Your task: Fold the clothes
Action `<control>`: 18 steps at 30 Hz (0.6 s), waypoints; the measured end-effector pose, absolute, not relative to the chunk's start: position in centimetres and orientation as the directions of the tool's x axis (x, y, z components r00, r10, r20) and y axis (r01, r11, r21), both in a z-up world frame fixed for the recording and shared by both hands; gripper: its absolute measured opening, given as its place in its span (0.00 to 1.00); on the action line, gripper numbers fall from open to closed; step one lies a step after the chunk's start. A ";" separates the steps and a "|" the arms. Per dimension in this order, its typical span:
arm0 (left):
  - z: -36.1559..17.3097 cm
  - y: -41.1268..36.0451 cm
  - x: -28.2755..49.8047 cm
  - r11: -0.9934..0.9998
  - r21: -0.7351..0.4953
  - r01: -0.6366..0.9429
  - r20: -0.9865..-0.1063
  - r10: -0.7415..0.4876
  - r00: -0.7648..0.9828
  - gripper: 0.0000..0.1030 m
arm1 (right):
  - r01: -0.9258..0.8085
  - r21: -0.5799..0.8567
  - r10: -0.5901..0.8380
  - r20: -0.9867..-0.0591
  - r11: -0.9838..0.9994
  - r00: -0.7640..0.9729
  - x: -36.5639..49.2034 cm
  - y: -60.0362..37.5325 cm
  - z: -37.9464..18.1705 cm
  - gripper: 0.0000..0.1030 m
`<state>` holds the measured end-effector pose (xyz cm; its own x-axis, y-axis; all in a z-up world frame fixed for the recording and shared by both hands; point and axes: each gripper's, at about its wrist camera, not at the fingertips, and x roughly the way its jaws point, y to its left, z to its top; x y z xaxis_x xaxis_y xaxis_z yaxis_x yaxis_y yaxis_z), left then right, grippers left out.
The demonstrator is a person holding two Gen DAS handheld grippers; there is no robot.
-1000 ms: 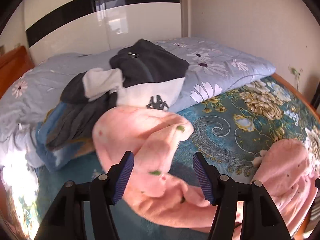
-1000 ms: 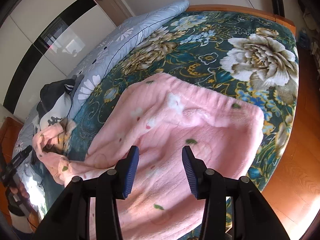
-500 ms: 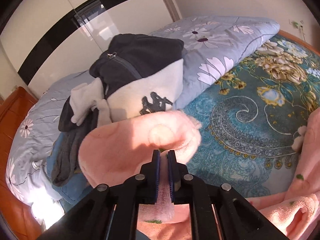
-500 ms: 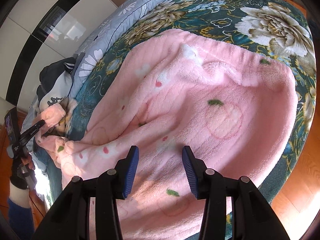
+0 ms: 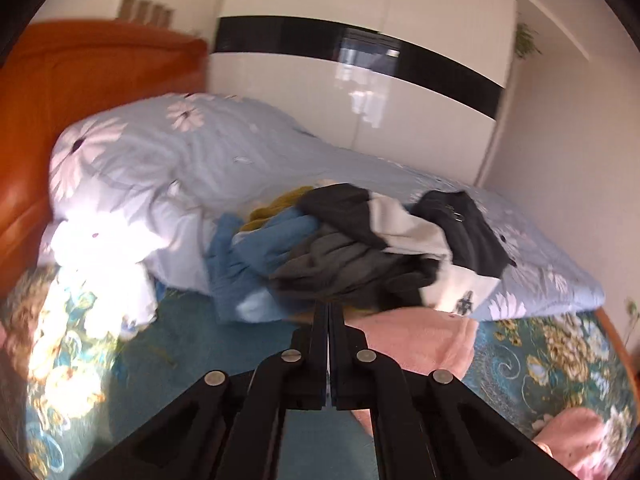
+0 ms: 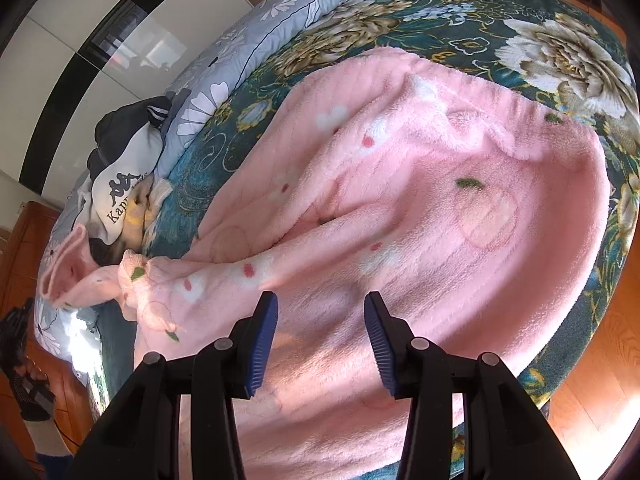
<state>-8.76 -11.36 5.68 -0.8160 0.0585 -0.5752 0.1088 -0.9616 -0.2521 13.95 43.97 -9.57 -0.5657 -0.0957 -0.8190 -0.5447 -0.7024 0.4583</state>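
A pink fleece garment [image 6: 440,220] with flower prints lies spread over the floral bed cover [image 6: 400,20]. One narrow end stretches left and finishes in an open cuff [image 6: 68,264]. My right gripper [image 6: 320,332] hovers open above the garment's near part, with nothing pressed between its pads. My left gripper [image 5: 328,312] is shut. The pink cuff [image 5: 416,340] lies just right of its fingertips, and its edge runs behind the right finger. I cannot tell whether any cloth is pinched. In the right wrist view the left gripper [image 6: 18,320] is a dark blur at the far left.
A heap of dark, white and blue clothes [image 5: 380,252] sits against a grey-blue flowered quilt [image 5: 180,168]. An orange wooden headboard [image 5: 60,100] and a white wardrobe with a black band [image 5: 360,80] stand behind. Wooden floor [image 6: 600,380] borders the bed's edge.
My left gripper went from open to shut at the pink cuff, then swung left toward the headboard and rolled. The cuff shifted a little left. My right gripper sank slightly, still open.
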 end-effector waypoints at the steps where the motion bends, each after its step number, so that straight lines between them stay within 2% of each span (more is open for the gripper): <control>1: 4.2 -13.8 -7.5 -0.944 -0.287 0.165 -0.600 0.043 -0.799 0.00 | -0.538 0.459 -0.101 -0.819 -0.707 -0.566 13.8 43.8 -9.6 0.45; 3: 0.0 -17.9 -5.4 -0.903 -0.327 0.279 -0.685 0.023 -0.729 0.00 | -0.520 0.463 -0.120 -0.818 -0.718 -0.563 13.1 43.3 -9.7 0.45; 5: -3.8 -20.3 -3.5 -0.862 -0.369 0.348 -0.747 0.053 -0.662 0.00 | -0.489 0.466 -0.144 -0.816 -0.737 -0.560 12.2 42.4 -9.7 0.45; 7: -5.8 -20.8 -1.9 -0.851 -0.382 0.360 -0.766 0.074 -0.638 0.00 | -0.447 0.469 -0.170 -0.811 -0.762 -0.560 10.7 41.0 -9.3 0.45; 12: -7.4 -17.0 -2.4 -0.894 -0.356 0.270 -0.801 0.143 -0.581 0.01 | -0.296 0.478 -0.247 -0.782 -0.827 -0.572 6.6 36.7 -7.4 0.45; 16: -6.9 -12.0 -5.3 -0.947 -0.290 0.140 -0.814 0.167 -0.556 0.02 | -0.180 0.432 -0.273 -0.788 -0.884 -0.552 2.7 33.2 -6.6 0.45; 18: -7.2 -9.4 -7.2 -0.966 -0.245 0.079 -0.832 0.168 -0.529 0.11 | -0.168 0.405 -0.265 -0.807 -0.899 -0.528 1.3 32.2 -7.1 0.45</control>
<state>-7.19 -9.38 -7.18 -0.5285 0.1675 -0.8322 0.0792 -0.9663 -0.2448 1.25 32.22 -7.11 -0.5283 -0.2646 -0.8068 -0.1679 -0.8989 0.4048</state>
